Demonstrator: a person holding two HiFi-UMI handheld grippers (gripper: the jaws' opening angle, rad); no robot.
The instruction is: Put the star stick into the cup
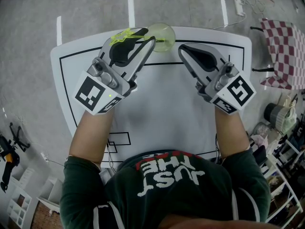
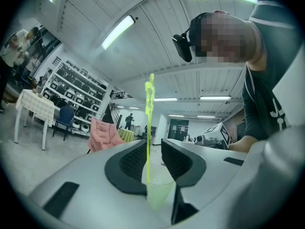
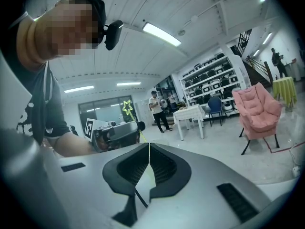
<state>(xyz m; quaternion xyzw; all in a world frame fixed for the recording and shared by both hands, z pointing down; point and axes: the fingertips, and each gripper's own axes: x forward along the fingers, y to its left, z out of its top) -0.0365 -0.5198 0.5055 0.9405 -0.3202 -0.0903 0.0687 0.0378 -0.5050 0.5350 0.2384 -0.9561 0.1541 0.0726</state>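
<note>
The star stick (image 2: 148,128) is thin and neon yellow-green. It stands upright between my left gripper's (image 2: 153,149) jaws, its star on top and its lower end inside the translucent green cup (image 2: 158,193). The jaws stand slightly apart: the stick lies by the left pad, with a gap to the right pad. In the head view the cup (image 1: 163,36) stands at the white table's far edge, just beyond my left gripper (image 1: 147,36), and the star (image 1: 122,36) shows over that gripper. My right gripper (image 1: 181,49) hovers to the cup's right, shut and empty; its jaws (image 3: 149,144) meet.
The white table (image 1: 162,104) carries black outline marks. On the floor to the right are a table with a red checked cloth (image 1: 283,51) and assorted clutter. A power strip (image 1: 239,6) lies beyond the table. A pink armchair (image 2: 105,135) and people stand far off.
</note>
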